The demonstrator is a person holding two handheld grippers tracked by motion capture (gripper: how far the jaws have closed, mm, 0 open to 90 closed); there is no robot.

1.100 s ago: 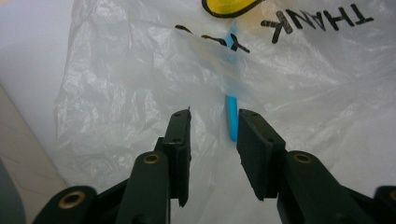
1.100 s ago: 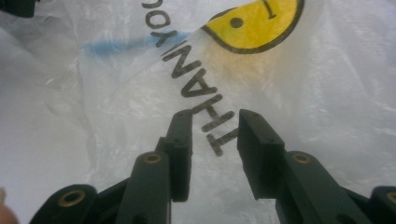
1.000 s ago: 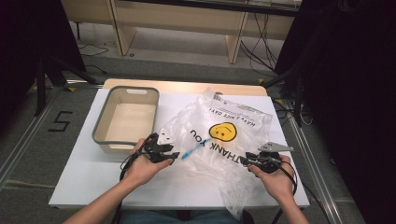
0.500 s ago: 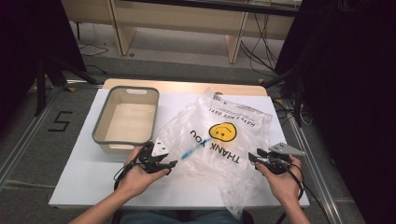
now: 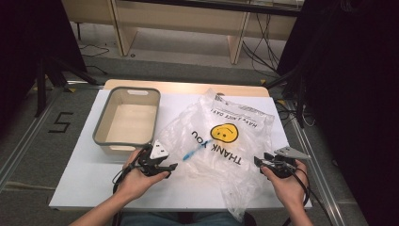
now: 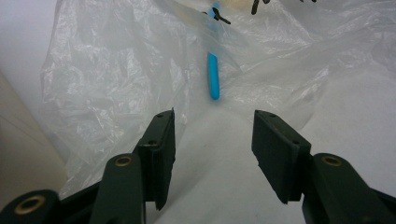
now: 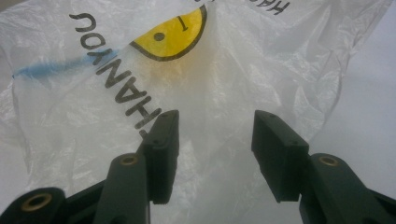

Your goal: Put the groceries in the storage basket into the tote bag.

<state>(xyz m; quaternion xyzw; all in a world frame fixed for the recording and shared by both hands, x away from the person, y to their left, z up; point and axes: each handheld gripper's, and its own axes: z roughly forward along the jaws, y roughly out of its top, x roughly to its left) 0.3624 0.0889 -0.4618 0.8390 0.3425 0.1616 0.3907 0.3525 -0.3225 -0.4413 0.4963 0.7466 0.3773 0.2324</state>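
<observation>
We could not make out the whole of the blue item (image 5: 189,154) inside the clear plastic bag (image 5: 226,141): through the film it read as a slim blue stick, its far end blurred behind a fold in the left gripper view. The bag's near tail hung over the near edge of the tabletop (image 5: 89,181), cut off from sight. The bag, printed with a yellow smiley and "THANK YOU", lay crumpled across the middle and right of the tabletop. Bare white tabletop lay open at the near left and along the right edge. The grey-rimmed bin (image 5: 127,117) stood at the far left, empty, just beside the bag. The left gripper (image 5: 160,165) rested at the bag's left edge, jaws spread wide and holding nothing. The right gripper (image 5: 272,165) sat at the bag's right edge, jaws likewise wide apart and empty
</observation>
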